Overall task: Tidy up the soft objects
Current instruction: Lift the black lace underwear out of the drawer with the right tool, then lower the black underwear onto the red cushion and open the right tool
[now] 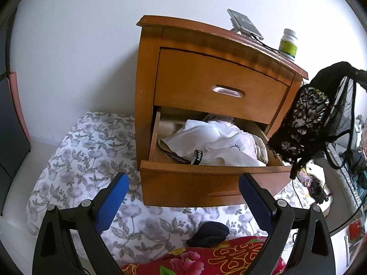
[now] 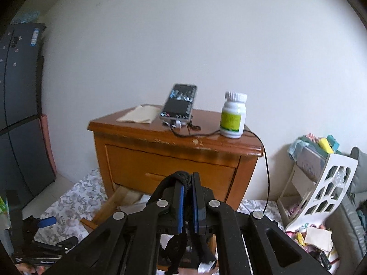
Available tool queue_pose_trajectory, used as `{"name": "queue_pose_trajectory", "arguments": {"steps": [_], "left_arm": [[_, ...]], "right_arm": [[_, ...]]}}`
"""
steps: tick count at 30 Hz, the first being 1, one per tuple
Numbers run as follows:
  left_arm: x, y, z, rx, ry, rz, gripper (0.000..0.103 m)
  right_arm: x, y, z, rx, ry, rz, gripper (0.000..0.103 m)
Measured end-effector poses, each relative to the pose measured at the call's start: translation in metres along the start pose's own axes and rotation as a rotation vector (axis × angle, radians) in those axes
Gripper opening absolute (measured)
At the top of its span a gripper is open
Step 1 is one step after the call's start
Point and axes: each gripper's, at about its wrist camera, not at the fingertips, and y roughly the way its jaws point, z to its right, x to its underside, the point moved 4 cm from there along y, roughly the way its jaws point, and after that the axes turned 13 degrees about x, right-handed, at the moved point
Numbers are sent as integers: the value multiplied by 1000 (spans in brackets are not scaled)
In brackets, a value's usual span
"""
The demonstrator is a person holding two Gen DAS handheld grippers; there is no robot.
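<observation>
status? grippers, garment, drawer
Right gripper shut on black lace garment, dangling beside the nightstand. Left gripper open, empty. Bottom drawer open, white clothes heaped inside. Path to drawer looks unobstructed.

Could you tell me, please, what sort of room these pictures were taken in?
Most likely a bedroom: a wooden nightstand with its lower drawer open on white clothing, a floral bedsheet beside it, and a phone and pill bottle on top.
</observation>
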Motion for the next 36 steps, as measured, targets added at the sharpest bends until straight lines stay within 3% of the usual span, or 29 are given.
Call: {"name": "queue_pose_trajectory", "arguments": {"steps": [14,26,36], "left_arm": [[6,-19,13,-1,11,10,97],[11,-18,14,-15,10,-10,97],[16,-6,7,-21,-3,-45,97]], "right_arm": [[22,-43,0,-25,-25,-20,6],[93,3,-30,-108,-72,-253,6],[145,41,-57,-134,-105,-395,7]]}}
